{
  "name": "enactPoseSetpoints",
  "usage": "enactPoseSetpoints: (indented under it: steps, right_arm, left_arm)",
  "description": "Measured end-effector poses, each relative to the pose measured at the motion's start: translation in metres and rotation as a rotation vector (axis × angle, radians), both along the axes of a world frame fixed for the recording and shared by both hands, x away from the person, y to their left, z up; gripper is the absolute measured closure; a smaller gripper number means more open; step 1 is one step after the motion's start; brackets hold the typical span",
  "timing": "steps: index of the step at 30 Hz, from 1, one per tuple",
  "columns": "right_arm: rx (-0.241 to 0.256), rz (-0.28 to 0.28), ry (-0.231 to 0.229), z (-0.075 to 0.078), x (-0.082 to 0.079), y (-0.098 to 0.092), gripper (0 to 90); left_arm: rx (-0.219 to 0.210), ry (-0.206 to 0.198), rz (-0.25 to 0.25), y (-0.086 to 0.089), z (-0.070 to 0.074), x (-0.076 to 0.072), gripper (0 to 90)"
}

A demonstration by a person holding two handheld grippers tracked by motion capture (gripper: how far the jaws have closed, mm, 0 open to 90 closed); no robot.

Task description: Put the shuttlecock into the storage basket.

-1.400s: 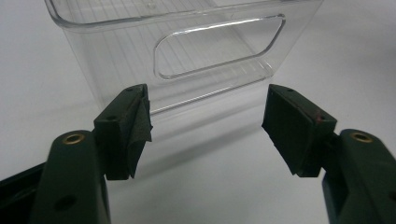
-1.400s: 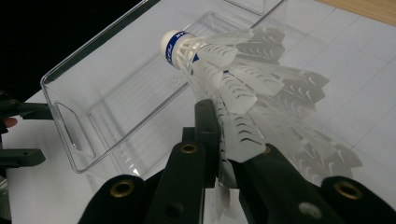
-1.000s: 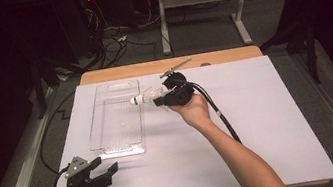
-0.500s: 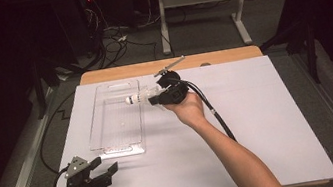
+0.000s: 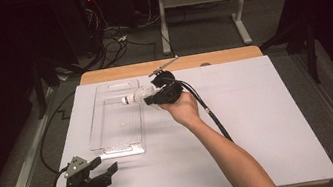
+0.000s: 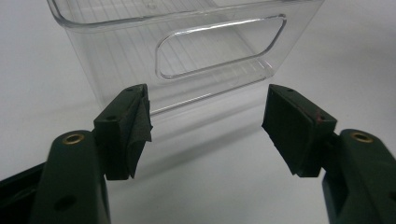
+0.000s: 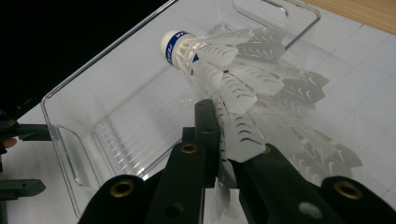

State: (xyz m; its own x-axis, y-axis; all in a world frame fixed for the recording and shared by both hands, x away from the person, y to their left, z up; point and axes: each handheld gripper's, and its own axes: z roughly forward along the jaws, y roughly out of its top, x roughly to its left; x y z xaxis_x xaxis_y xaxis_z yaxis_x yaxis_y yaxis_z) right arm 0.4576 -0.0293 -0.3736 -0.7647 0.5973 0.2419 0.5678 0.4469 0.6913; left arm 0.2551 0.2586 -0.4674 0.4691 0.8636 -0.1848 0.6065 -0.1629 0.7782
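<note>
Leftward since a moment ago, the right hand-held gripper (image 5: 151,99) has carried its shuttlecock (image 7: 224,84) over the clear bin (image 5: 110,133). Nearest the bin's near end, the left hand-held gripper (image 5: 108,169) rests agape (holding nothing); beyond, the right's jaws clamp the shuttlecock's feathers, cork over the bin's far half.
</note>
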Motion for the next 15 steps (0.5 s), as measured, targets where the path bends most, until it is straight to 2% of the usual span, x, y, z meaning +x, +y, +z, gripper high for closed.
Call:
enactPoseSetpoints:
  steps: [15]
  right_arm:
    - [-0.016, 0.013, -0.006, 0.004, 0.005, 0.013, 89.3]
  left_arm:
    - [-0.002, 0.000, -0.002, 0.001, 0.000, 0.000, 33.2]
